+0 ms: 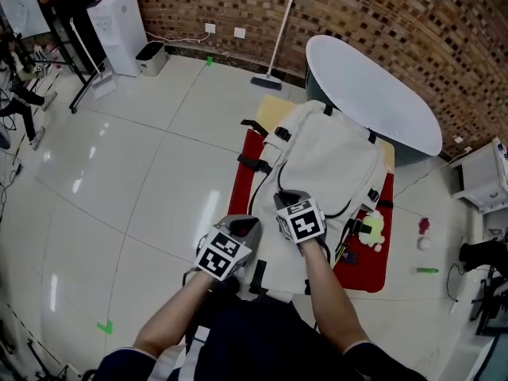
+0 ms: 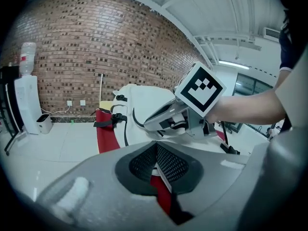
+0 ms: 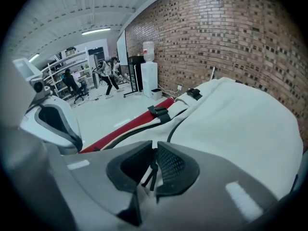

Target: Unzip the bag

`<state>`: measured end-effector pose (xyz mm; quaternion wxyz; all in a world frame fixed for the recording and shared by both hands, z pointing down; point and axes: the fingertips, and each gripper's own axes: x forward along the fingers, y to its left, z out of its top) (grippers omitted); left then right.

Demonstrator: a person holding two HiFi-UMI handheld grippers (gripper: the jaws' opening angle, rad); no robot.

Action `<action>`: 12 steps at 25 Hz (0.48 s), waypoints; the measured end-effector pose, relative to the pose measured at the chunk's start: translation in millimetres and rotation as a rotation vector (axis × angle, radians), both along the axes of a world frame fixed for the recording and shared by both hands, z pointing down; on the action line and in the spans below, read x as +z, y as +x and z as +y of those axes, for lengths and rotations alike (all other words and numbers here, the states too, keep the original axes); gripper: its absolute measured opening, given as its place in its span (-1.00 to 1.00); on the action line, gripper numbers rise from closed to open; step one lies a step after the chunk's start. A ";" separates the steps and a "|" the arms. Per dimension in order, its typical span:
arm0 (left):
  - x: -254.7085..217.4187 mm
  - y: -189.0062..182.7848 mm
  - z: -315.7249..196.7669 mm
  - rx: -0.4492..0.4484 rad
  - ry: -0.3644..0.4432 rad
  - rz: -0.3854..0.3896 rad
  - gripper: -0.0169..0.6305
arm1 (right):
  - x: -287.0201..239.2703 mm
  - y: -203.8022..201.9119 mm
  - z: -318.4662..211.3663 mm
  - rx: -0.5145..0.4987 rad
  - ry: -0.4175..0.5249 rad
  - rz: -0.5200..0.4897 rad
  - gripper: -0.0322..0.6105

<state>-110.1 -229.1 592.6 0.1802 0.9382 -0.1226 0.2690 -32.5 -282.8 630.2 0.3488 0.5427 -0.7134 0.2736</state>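
Observation:
A white backpack (image 1: 329, 157) with black zips and straps lies flat on a red mat (image 1: 244, 173) on the floor. Both grippers work at its near end. My right gripper (image 1: 290, 199) rests on top of the bag. In the right gripper view its jaws (image 3: 154, 163) are shut on a thin black zipper pull (image 3: 153, 172), and the white bag (image 3: 231, 124) stretches away beyond it. My left gripper (image 1: 243, 228) sits at the bag's near left edge. In the left gripper view the left gripper (image 2: 156, 163) is shut on a strip of white bag fabric, with red mat showing below.
A grey oval table (image 1: 373, 86) stands just beyond the bag, with a broom (image 1: 278, 38) leaning on the brick wall. A yellow-green toy (image 1: 373, 227) lies on the mat's right side. Small items (image 1: 425, 244) lie on the tiles to the right. A water dispenser (image 1: 119, 26) stands far left.

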 end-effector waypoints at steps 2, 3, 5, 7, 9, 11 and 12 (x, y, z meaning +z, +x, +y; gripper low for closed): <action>1.3 0.6 0.5 0.027 -0.008 0.005 -0.94 | 2.0 0.1 -1.1 0.019 -0.014 0.003 -0.77; 2.4 1.1 -0.3 0.039 -0.005 0.008 -0.94 | 3.2 1.0 -0.3 0.024 -0.025 0.008 -0.77; 5.4 2.1 -2.2 0.062 -0.001 0.010 -0.94 | 5.1 4.5 3.1 0.031 -0.043 0.012 -0.78; 10.7 2.7 -0.8 0.084 -0.017 0.004 -0.94 | 8.0 6.9 7.5 0.032 -0.051 0.007 -0.78; 15.4 4.0 1.8 0.103 -0.035 0.002 -0.94 | 9.7 6.9 10.4 0.012 -0.042 0.012 -0.76; 15.1 9.0 2.3 0.118 -0.035 0.017 -0.94 | 6.4 6.8 11.8 -0.020 -0.014 0.016 -0.68; 14.2 11.7 2.1 0.124 -0.033 0.024 -0.94 | 2.9 7.0 12.4 -0.039 0.003 0.014 -0.60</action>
